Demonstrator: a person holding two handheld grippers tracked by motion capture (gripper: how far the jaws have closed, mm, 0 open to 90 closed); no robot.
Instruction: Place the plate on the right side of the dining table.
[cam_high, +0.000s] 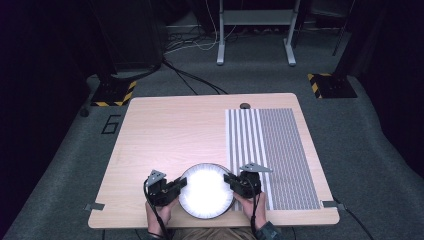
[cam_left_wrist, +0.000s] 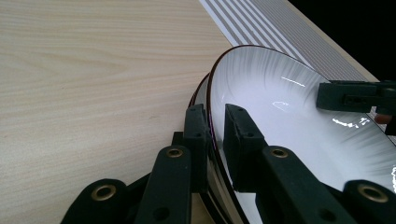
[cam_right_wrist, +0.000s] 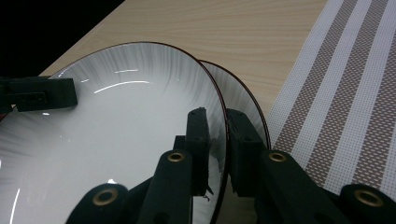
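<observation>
I see top white round porcelain plate between both: left hand-held gripper clamped on its left rim, right hand-held gripper clamped opposite; second plate stacked beneath on bench.

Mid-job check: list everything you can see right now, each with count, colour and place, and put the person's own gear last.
plates: two, white with dark rims, stacked at the table's near edge; top plate pinched at both sides.
placemat: one, brown and white stripes, on the table's right half.
table: one, light wood, on grey carpet.
knob: one, dark, at the table's far edge.
stand bases: two, black with yellow hazard stripes, on the floor beyond the table.
frame: one, pale grey, at the back.
left gripper: black, shut on the top plate's left rim.
right gripper: black, shut on its right rim.
hands: two, at the near edge.
</observation>
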